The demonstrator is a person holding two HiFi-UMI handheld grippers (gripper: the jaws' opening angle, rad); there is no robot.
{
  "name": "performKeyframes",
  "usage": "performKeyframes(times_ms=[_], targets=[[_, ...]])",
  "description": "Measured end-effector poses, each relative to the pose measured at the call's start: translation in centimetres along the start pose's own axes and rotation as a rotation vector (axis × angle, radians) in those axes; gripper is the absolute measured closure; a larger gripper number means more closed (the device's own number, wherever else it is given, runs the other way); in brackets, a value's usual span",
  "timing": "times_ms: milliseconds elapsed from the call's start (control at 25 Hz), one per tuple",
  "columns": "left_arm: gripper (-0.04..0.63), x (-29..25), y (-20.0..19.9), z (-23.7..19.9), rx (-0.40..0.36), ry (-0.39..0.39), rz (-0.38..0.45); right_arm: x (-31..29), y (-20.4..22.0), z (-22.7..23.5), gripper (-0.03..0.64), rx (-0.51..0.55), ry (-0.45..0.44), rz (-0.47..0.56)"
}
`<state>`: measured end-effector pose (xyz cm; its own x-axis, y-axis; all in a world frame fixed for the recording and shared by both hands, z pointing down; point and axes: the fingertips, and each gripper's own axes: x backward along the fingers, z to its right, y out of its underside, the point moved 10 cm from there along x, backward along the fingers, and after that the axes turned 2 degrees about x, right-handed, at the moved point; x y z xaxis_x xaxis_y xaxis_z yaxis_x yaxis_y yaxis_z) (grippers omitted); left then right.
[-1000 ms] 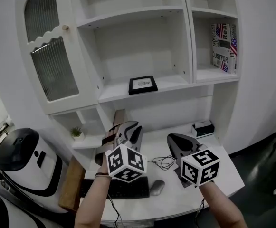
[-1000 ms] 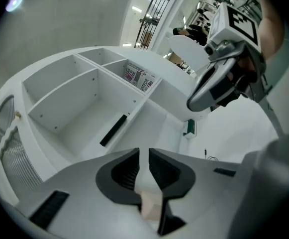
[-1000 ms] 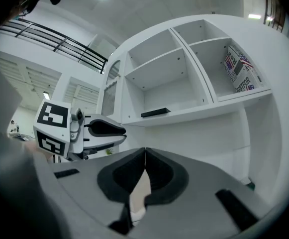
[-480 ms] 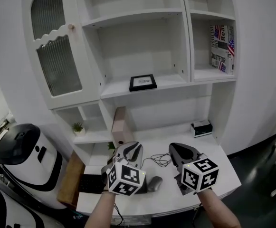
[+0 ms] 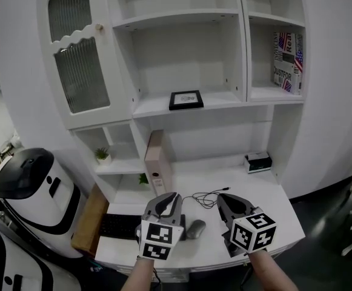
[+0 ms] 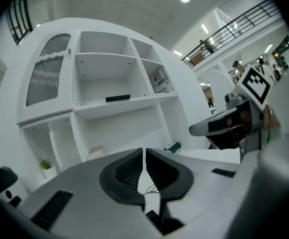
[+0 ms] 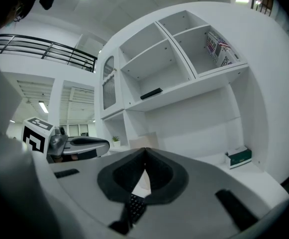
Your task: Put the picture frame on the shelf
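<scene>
The black picture frame (image 5: 186, 99) lies flat on the middle shelf (image 5: 151, 107) of the white cabinet; it shows as a dark slab in the left gripper view (image 6: 118, 98) and in the right gripper view (image 7: 150, 93). Both grippers are held low over the desk, well below and in front of the frame. My left gripper (image 5: 168, 199) is shut with nothing in it, its jaw tips meeting. My right gripper (image 5: 226, 199) is shut and empty too.
On the desk (image 5: 272, 204) lie a keyboard (image 5: 120, 225), a mouse (image 5: 195, 228), a cable (image 5: 207, 197) and a small green box (image 5: 258, 162). A tan binder (image 5: 156, 164) leans at the left. A small plant (image 5: 102, 156) and printed box (image 5: 286, 60) sit on shelves. A white robot (image 5: 30, 190) stands left.
Both grippers have dropped lower and drawn back from the cabinet. The head view has pulled away, so the shelves sit higher and farther. The frame has stayed on the shelf.
</scene>
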<state>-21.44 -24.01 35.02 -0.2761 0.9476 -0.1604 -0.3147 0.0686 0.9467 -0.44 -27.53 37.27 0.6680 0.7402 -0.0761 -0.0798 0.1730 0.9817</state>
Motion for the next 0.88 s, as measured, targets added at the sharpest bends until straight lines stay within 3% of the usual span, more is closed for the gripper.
performKeyframes(times_ms=[480,880], targets=[[0.571,2.0,3.9,0.6,0.26,-0.051,-0.051,1.4,1.9,-0.6,0.617,0.022,-0.016,-0.01],[0.572,2.7,5.2,1.8,0.333,-0.037,-0.074,2.1,3.0,-0.7,0.617,0.025,-0.011,-0.032]])
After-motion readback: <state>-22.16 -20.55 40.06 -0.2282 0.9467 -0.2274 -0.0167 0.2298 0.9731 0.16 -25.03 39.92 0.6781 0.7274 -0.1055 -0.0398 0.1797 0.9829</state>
